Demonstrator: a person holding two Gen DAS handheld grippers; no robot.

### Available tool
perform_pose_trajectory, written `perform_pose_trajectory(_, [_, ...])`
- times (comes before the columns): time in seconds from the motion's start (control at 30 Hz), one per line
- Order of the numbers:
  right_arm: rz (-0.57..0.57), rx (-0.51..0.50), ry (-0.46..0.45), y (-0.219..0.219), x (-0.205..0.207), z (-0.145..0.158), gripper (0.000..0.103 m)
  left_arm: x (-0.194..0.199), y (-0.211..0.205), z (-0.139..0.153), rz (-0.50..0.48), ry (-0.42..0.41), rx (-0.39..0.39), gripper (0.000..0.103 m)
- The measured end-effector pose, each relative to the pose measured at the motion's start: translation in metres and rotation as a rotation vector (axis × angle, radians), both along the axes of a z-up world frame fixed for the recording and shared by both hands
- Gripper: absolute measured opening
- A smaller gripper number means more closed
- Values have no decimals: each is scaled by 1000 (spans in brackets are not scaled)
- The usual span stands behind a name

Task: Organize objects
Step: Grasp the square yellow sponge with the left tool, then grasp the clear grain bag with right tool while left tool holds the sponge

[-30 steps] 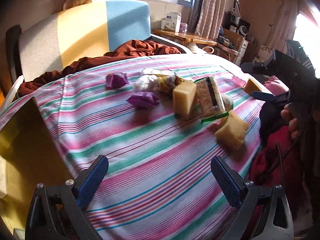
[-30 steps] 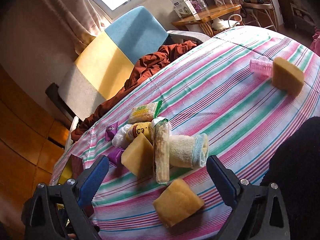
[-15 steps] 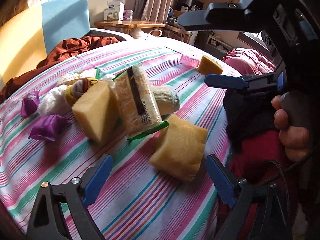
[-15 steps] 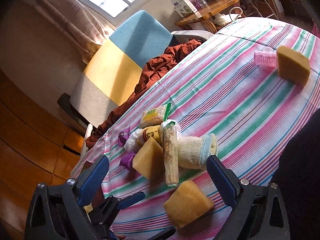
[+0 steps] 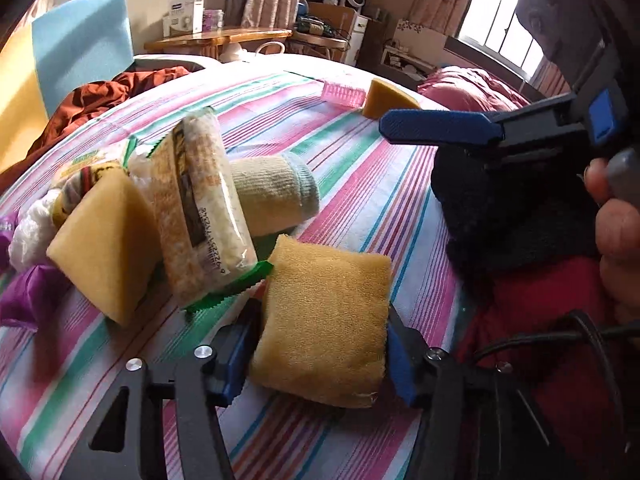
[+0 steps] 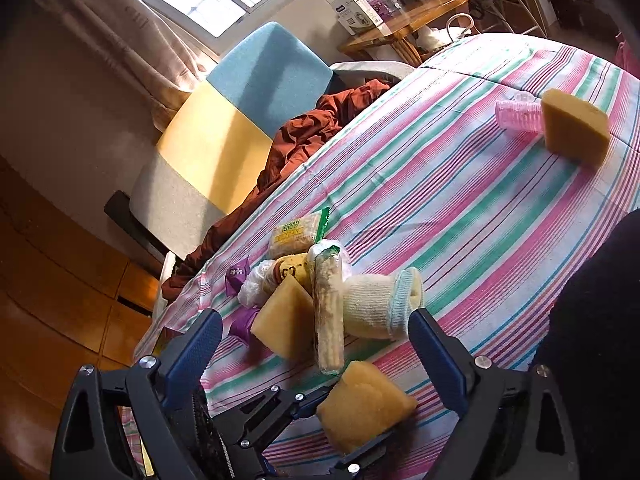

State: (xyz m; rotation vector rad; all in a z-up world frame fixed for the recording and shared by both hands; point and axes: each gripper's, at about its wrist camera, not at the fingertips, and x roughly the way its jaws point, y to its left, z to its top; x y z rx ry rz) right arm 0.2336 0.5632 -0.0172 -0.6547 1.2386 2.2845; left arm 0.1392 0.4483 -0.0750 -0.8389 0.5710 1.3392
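A striped tablecloth (image 6: pixel 460 184) covers the round table, with a blue and yellow chair (image 6: pixel 240 120) draped in a rust cloth (image 6: pixel 308 132) behind it. No container shows. Snack packets (image 5: pixel 200 204), a rolled sock (image 5: pixel 276 192) and a yellow sponge wedge (image 5: pixel 100 244) lie heaped together mid-table. At the near edge, the left gripper (image 5: pixel 322 344) is closing on a square yellow sponge (image 5: pixel 328 320), its pads touching both sides. The right gripper (image 6: pixel 316 344) hangs spread wide above the heap, empty.

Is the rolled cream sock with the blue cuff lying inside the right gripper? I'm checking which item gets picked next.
No: the rolled cream sock lies on the striped cloth ahead of the right gripper, whose fingers hold nothing.
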Motion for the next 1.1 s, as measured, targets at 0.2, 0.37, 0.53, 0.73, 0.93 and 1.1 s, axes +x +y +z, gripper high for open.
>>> perform_pose_trajectory(0.2, [7,-4,-23,-1,-4,-1,96,-15,-60,1,148,15,30,57])
perform_pose_trajectory(0.37, [15,-7,-62,-2,-9,-2,96,-31,-127,-4,306,114,75,57])
perform_pose_trajectory(0.53, [4,-14,-126,-2,-14,-5,95,-55,-159,-9,440,108,98,59])
perform_pose_trajectory(0.73, [3,-25,-233,-1,-25,-10,94,-49,-144,-18,446,196,116,70])
perform_pose_trajectory(0.93, [-14,1,-313,-5,-32,-11,94,-53,-143,-17,433,174,118,71])
perform_pose_trajectory(1.1, [9,18,-366,-15,-45,-11,94,-53,-144,-17,433,166,119,71])
